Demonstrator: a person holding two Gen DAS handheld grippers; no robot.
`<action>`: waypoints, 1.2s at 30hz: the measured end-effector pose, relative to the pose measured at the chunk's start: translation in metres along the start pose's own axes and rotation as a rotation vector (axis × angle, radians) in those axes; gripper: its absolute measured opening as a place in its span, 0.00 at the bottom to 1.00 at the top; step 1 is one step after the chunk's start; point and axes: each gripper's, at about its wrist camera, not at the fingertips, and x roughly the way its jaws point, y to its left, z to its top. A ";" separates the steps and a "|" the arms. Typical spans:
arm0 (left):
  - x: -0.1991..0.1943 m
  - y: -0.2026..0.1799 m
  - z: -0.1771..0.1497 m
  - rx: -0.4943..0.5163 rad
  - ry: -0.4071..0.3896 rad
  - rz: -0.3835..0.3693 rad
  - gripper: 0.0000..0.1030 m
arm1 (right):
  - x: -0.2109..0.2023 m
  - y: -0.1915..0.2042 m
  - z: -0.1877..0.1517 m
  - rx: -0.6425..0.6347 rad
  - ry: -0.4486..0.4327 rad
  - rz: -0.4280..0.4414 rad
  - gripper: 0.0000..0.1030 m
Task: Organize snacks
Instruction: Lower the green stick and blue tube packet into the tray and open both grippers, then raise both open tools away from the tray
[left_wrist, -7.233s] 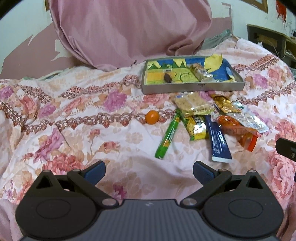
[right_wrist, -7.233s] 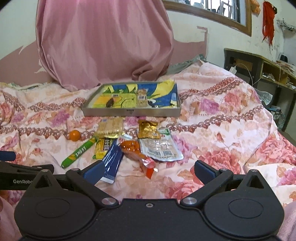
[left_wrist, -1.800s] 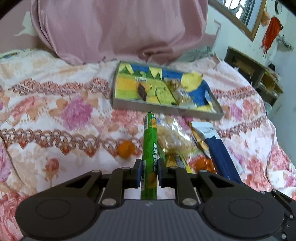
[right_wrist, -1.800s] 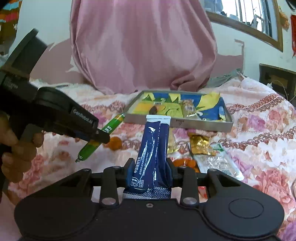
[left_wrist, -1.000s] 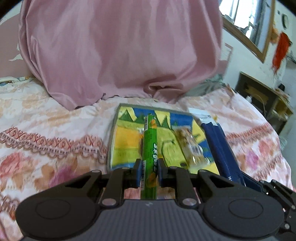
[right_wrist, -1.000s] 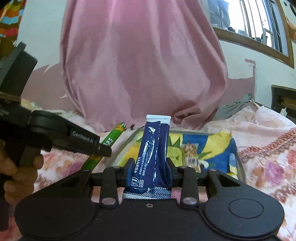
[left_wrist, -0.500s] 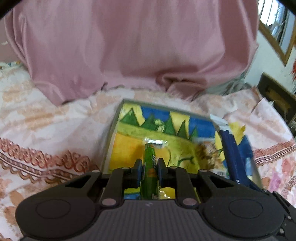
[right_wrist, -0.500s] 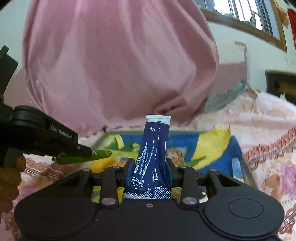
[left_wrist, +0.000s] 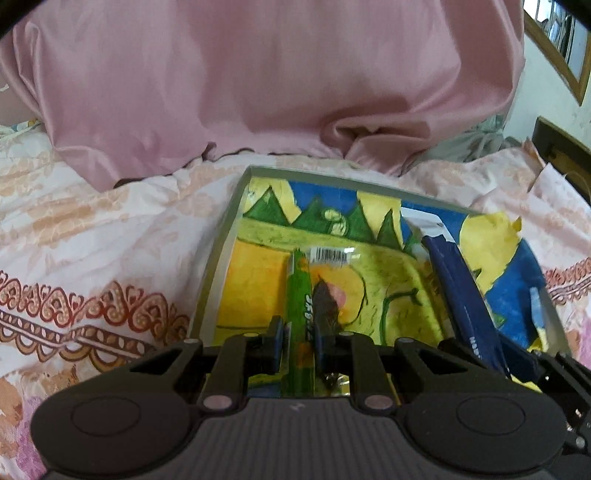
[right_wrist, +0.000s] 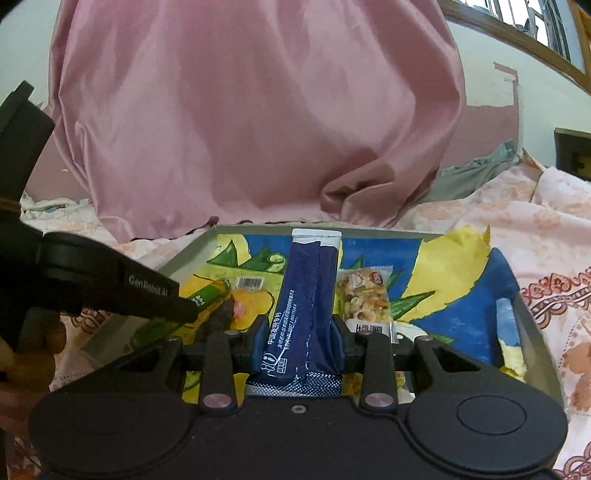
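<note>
My left gripper (left_wrist: 298, 341) is shut on a green snack stick (left_wrist: 300, 295), which points into the grey tray (left_wrist: 218, 266) with its yellow, green and blue picture lining. My right gripper (right_wrist: 299, 341) is shut on a dark blue packet (right_wrist: 308, 295), held over the same tray (right_wrist: 532, 325). That blue packet (left_wrist: 465, 295) also shows at the right of the left wrist view. In the tray lie a dark brown snack (left_wrist: 325, 302) in a clear wrapper beside the green stick, and a nut bar (right_wrist: 364, 299) just right of the blue packet. In the right wrist view the left gripper (right_wrist: 186, 312) and green stick (right_wrist: 207, 293) reach in from the left.
A large pink satin cushion (left_wrist: 258, 92) rises right behind the tray. The tray rests on a pink floral bedspread (left_wrist: 92, 258). A hand (right_wrist: 22, 354) holds the left gripper's handle at the left edge. Dark wooden furniture (right_wrist: 572, 155) stands at the far right.
Both grippers have moved forward and down from above the bed to low over the tray, each still holding its snack. The tray now fills both views.
</note>
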 end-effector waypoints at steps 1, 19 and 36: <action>0.001 0.000 -0.001 0.004 0.004 0.004 0.18 | 0.002 -0.001 -0.001 0.002 0.007 0.000 0.36; -0.012 -0.001 0.001 -0.028 0.037 0.012 0.32 | 0.006 -0.003 -0.006 -0.004 0.057 -0.001 0.43; -0.123 -0.004 0.006 -0.014 -0.156 0.061 0.82 | -0.086 -0.016 0.036 0.031 -0.101 -0.025 0.82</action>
